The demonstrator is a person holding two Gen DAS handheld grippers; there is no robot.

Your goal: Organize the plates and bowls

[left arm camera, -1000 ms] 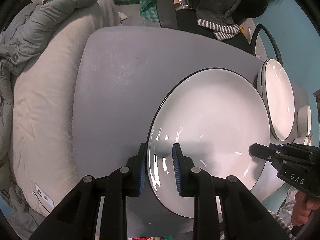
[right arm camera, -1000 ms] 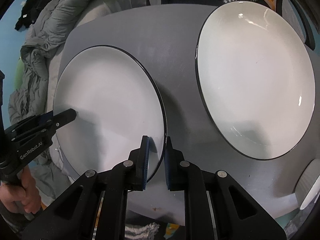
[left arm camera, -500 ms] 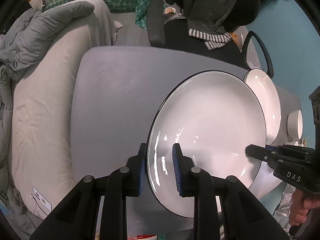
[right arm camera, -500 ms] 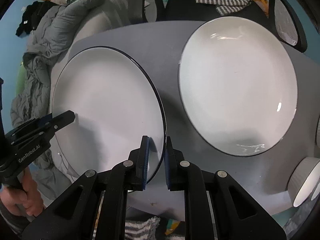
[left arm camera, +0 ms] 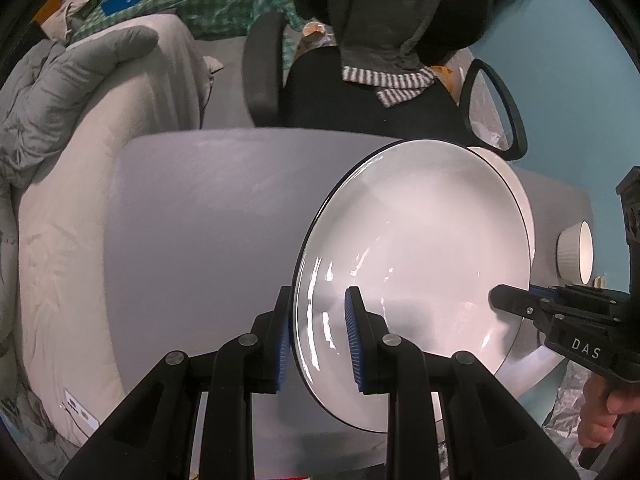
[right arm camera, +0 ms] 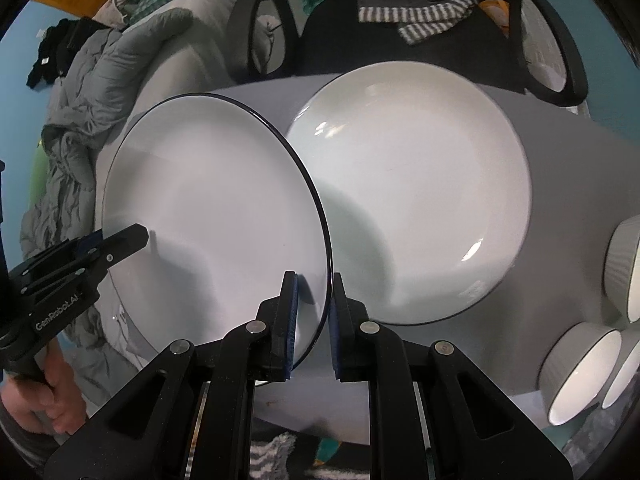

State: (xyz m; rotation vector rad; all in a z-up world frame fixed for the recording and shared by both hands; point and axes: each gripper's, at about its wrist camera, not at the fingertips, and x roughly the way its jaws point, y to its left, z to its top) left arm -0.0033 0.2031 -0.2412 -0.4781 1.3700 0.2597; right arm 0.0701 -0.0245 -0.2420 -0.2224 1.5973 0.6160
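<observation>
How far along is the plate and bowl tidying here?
Nothing stacked yet. In hand: both grippers, left and right, clamp opposite rims of one black-rimmed plate, held partly over the second plate on the table. Left: setting it down, gathering the bowls.

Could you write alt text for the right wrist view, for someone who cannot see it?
Two black hand-held grippers clamp opposite rims of a white round plate with a dark edge, held partly over a second, similar white plate on a grey table. White ribbed bowls sit at the right.
</observation>
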